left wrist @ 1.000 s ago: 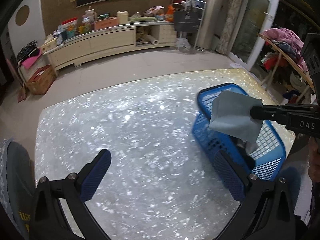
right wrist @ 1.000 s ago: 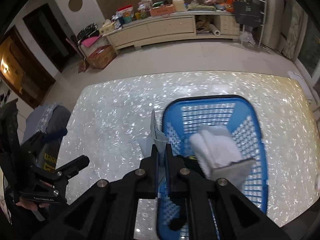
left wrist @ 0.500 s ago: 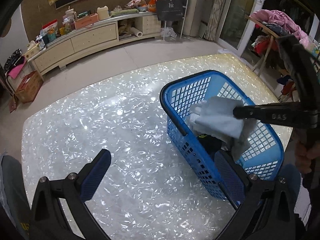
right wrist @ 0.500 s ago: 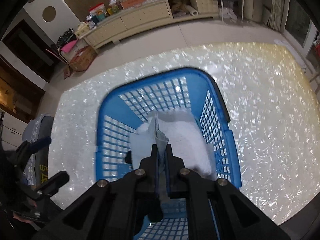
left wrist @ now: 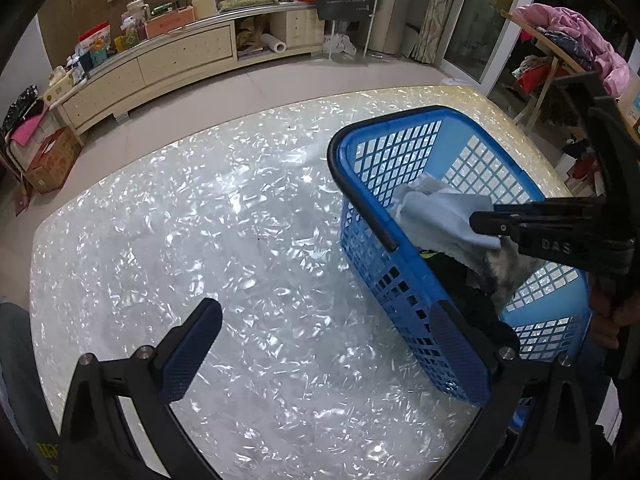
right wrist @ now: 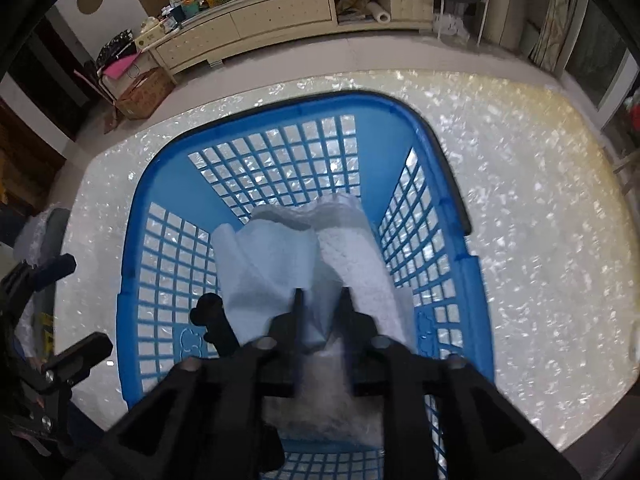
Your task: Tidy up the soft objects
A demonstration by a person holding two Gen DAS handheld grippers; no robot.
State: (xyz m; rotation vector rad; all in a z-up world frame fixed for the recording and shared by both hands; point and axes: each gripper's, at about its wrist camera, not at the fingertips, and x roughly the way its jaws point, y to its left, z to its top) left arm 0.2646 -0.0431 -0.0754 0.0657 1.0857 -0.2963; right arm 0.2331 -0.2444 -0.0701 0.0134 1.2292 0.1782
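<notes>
A blue plastic basket (left wrist: 360, 184) (right wrist: 152, 216) stands on the shiny white table. My right gripper (right wrist: 320, 300) (left wrist: 480, 222) hangs over the basket with its fingers parted a little. A pale blue cloth (right wrist: 272, 264) (left wrist: 436, 220) lies between and below them, on a white towel (right wrist: 356, 248) and dark clothes (left wrist: 460, 276) in the basket. The fingers look slightly blurred. My left gripper (left wrist: 320, 344) is open and empty over the table, its right finger (left wrist: 456, 352) beside the basket's near wall.
The table (left wrist: 200, 220) ends at a tiled floor with a long cream cabinet (left wrist: 160, 68) beyond. A rack with pink clothes (left wrist: 568, 36) stands at the right. A cardboard box (left wrist: 48, 160) sits on the floor at the left.
My right gripper carried the pale blue cloth over the basket, lowered it inside and parted its fingers. My left gripper shifted toward the basket.
</notes>
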